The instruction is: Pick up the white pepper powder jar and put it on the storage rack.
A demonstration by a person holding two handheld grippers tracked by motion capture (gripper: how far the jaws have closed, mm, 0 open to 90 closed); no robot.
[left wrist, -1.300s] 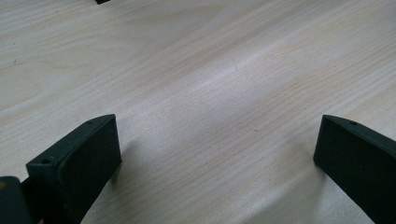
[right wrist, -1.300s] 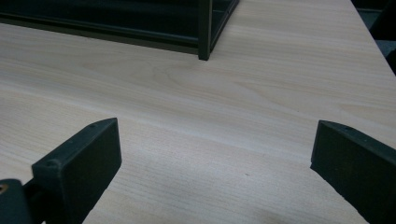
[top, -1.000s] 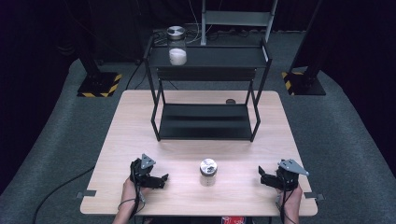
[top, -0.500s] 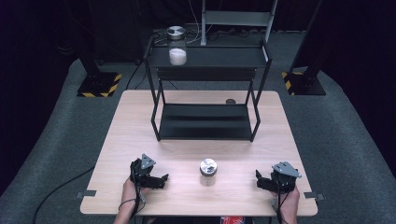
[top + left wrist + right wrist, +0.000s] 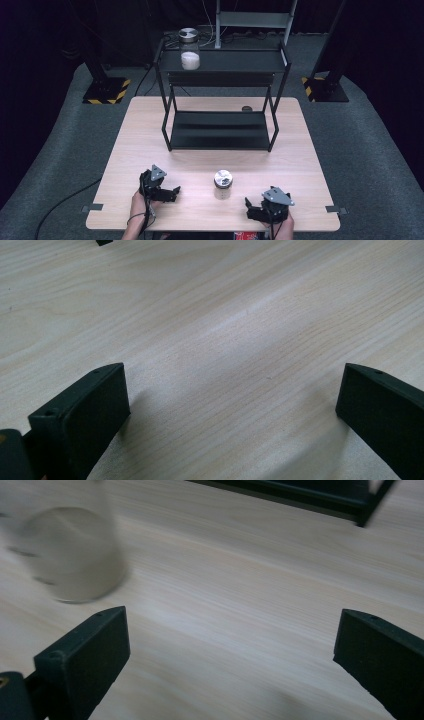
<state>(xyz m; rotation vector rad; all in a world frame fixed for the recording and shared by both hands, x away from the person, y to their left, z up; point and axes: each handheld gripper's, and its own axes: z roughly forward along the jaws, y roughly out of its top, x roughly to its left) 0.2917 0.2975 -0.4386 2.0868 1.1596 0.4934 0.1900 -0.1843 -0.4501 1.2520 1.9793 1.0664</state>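
1. Wooden table [image 5: 300, 150] carries a black two-tier rack [image 5: 220, 95] at its far half.
2. Lidded jar [image 5: 222, 184] stands upright near the front edge, between both grippers, touching neither.
3. Second jar [image 5: 189, 48] sits on the rack's top shelf.
4. Left gripper [image 5: 172, 191]: jaws spread, empty.
5. Right gripper [image 5: 248, 207]: jaws spread, empty.

A pale wooden tabletop [image 5: 300, 150] carries a black two-tier rack [image 5: 220, 131] at its far side, with a lidded jar [image 5: 223, 183] standing in front of the rack.
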